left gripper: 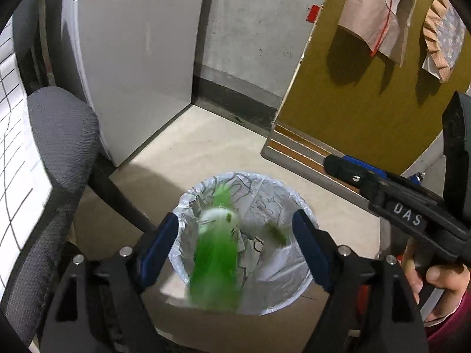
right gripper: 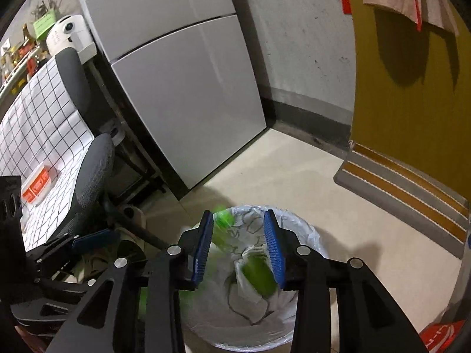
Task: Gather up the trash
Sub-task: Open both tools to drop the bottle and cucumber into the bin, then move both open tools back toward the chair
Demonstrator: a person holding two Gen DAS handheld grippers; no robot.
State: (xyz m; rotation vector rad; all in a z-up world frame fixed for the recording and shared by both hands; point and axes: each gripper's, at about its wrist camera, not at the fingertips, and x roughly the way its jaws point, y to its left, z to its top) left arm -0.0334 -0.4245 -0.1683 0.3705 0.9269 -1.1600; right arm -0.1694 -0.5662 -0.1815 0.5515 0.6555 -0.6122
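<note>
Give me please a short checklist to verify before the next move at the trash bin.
1. White plastic-lined trash bin stands below both grippers: ok.
2. Left hand-held gripper open: ok.
3. Blurred green plastic bottle free of the left pads: ok.
4. Bottle fully inside the bin: cannot tell, too blurred.
5. Right hand-held gripper pads clear of the second green item: ok.
6. Grey fabric office chair clear of the bin: ok.

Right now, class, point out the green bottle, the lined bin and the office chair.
green bottle (left gripper: 216,267), left wrist view, blurred body.
lined bin (left gripper: 294,197), left wrist view, far rim of liner.
office chair (left gripper: 63,135), left wrist view, grey fabric backrest.
</note>
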